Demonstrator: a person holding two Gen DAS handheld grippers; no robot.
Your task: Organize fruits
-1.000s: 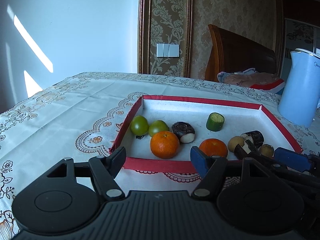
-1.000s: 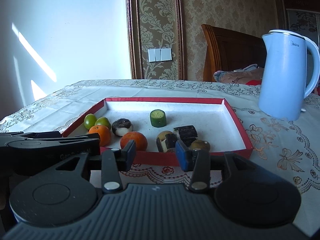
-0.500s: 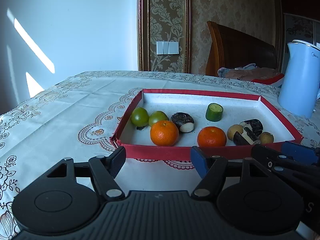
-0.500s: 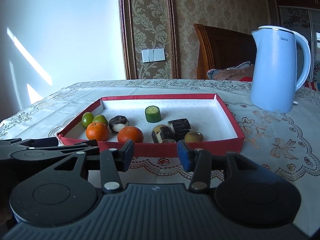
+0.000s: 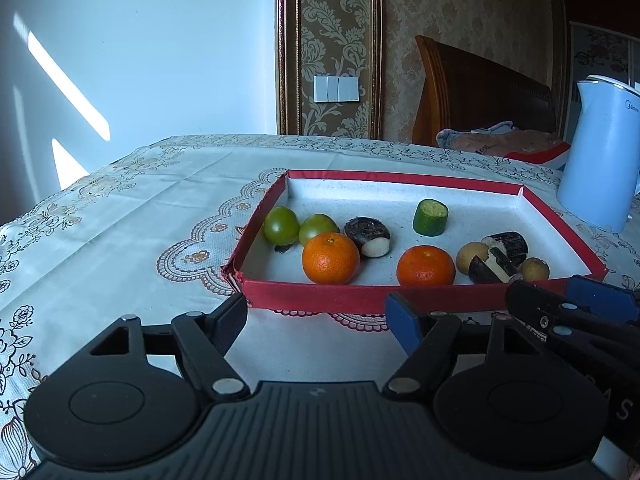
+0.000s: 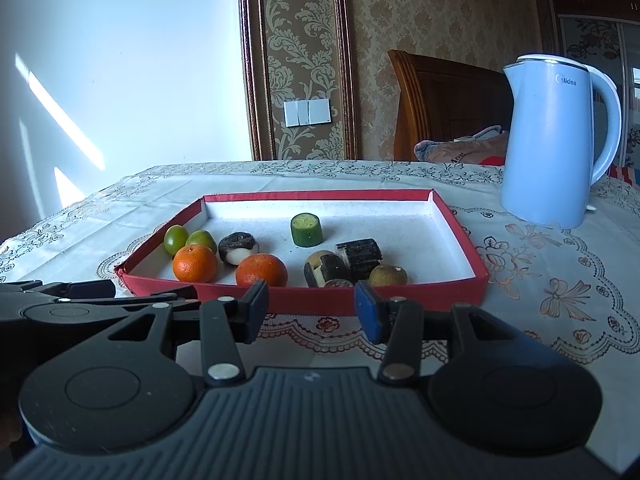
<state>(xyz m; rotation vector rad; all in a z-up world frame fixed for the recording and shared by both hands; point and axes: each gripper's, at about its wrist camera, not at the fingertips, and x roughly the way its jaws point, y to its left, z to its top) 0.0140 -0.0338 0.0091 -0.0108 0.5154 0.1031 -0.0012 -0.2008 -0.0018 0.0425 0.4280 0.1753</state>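
A red-rimmed tray [image 5: 320,298] [image 6: 304,300] with a white floor holds two green fruits [image 5: 281,225] [image 6: 176,239], two oranges [image 5: 330,258] [image 6: 195,263], a green cucumber stub [image 5: 430,217] [image 6: 306,230], dark peeled pieces [image 5: 367,232] [image 6: 359,255] and small brown fruits [image 5: 472,256] [image 6: 387,275]. My left gripper [image 5: 316,322] hovers in front of the tray's near wall, its jaws opening with nothing between them. My right gripper [image 6: 311,312] also stands before the near wall, empty, jaws apart. Each gripper shows at the edge of the other's view.
A pale blue kettle [image 5: 602,160] [image 6: 554,140] stands on the patterned tablecloth [image 5: 132,216] right of the tray. A wooden chair [image 6: 444,108] with cloth bundles stands behind the table. The table's left edge falls away towards the white wall.
Both grippers have pulled back from the tray, so its near wall now lies ahead of the fingertips. The left jaws have spread a little wider. The fruits have not moved.
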